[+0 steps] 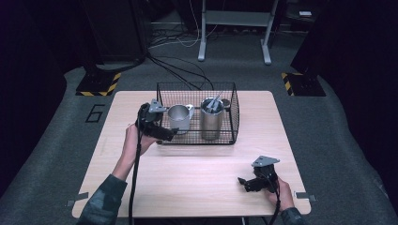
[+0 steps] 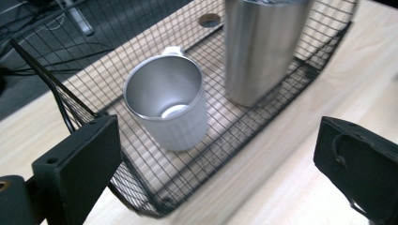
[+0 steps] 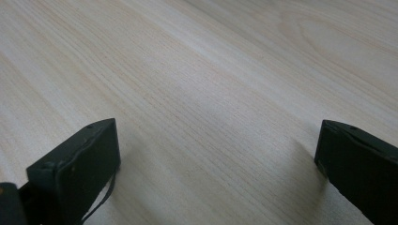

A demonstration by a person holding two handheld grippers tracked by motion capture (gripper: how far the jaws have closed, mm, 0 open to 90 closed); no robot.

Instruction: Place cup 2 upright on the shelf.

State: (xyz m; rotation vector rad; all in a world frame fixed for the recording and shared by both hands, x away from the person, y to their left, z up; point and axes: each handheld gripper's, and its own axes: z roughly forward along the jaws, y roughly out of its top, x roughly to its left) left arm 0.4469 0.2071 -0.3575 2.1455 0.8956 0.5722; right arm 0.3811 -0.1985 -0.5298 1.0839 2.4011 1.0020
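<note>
The steel mug (image 2: 166,105) stood upright inside the wire basket (image 1: 234,112) — ungrasped, probably yet to be lifted. The left gripper (image 1: 162,132) was held spread beside it; the right gripper (image 1: 248,183) was parked, jaws apart, over bare counter (image 3: 211,84).

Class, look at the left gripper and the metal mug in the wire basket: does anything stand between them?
Yes. The wire basket's near mesh wall stands between the open left gripper and the mug, which stands inside it. The basket is open on top, so a reach from above the rim looks unobstructed.
</note>
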